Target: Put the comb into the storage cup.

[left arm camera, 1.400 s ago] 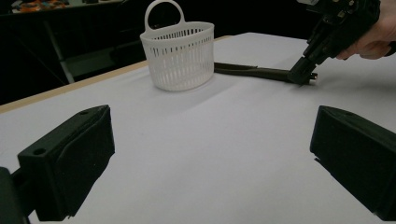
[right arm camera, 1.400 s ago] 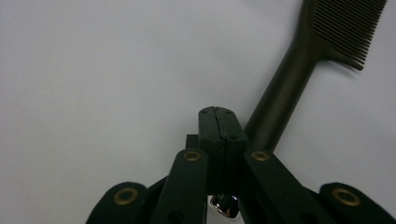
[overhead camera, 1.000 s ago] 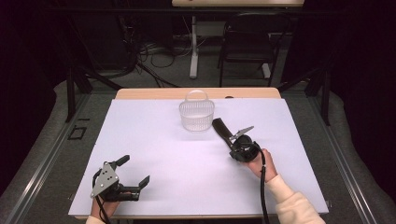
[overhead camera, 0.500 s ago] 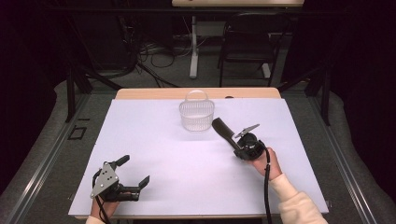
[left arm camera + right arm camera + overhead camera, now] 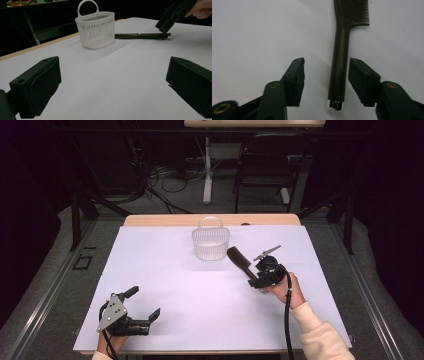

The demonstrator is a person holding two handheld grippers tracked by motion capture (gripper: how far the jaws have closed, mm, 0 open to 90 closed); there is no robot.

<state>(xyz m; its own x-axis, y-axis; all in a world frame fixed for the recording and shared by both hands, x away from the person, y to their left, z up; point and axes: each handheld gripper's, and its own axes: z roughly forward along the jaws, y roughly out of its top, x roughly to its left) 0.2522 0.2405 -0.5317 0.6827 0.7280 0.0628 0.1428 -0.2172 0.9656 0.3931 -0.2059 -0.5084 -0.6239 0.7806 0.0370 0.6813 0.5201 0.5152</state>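
The right gripper [image 5: 325, 82] has just been opening its jaws; the dark comb [image 5: 342, 57] lies released on the white table [image 5: 165, 270], its handle between the pads without touching them, its teeth cut off at the top edge. The left gripper [image 5: 112, 87] rests spread wide and holds nothing, well apart from the white basket [image 5: 95, 30] near the comb.

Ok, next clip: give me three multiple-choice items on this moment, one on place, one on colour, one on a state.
1. Where does the comb lie?
A. inside the basket
B. flat on the table, right of the basket
C. on the floor

2. What colour is the basket?
A. white
B. red
C. black

3. How do the right gripper fingers stand?
A. clamped on the basket rim
B. shut on nothing
C. apart, either side of the comb handle

Answers: 1 B, it rests on the white table beside the basket. 2 A, white lattice walls. 3 C, gaps show both sides of the handle.
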